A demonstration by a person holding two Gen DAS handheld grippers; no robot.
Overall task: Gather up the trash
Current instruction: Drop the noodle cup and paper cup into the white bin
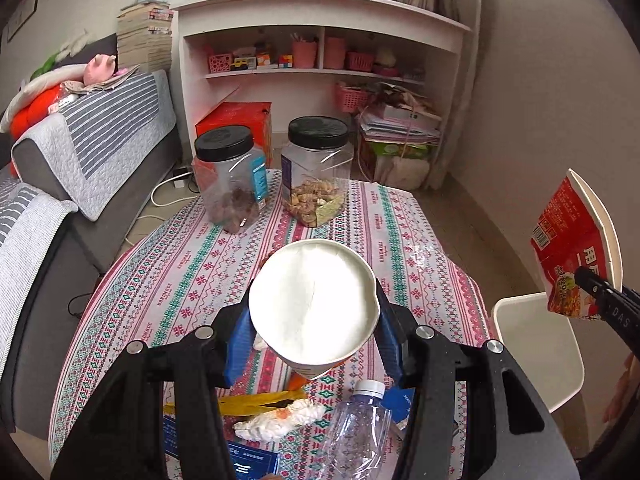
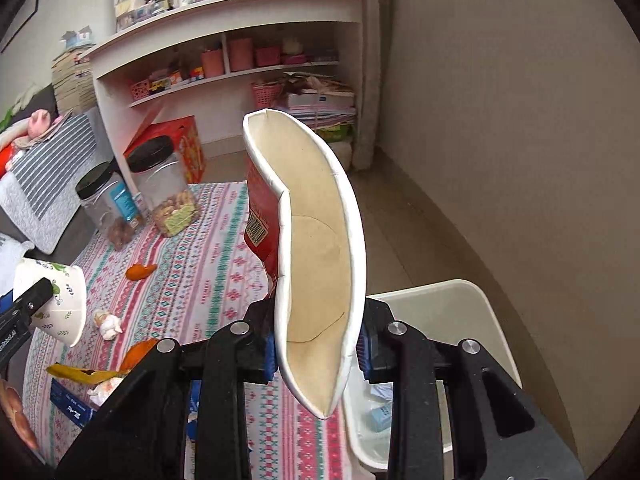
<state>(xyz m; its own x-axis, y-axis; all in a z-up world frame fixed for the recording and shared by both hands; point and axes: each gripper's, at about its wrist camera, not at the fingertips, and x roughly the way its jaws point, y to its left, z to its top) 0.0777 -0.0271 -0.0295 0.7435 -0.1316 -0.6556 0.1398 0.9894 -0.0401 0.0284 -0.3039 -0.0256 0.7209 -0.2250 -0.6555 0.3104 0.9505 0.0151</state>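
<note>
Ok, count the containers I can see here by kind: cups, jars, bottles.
Cups: 2, a white paper cup in the left tongs and a crushed red cup in the right tongs
Black-lidded jars: 2, on the table
Plastic bottle: 1, lying on the table
Total: 5

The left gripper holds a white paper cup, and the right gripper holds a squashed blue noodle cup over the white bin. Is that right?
Almost. The squashed noodle cup in the right gripper is red outside, not blue; the right wrist view shows its red printed side. The rest holds: the left gripper grips the white paper cup, and the white bin sits just below the noodle cup.
</note>
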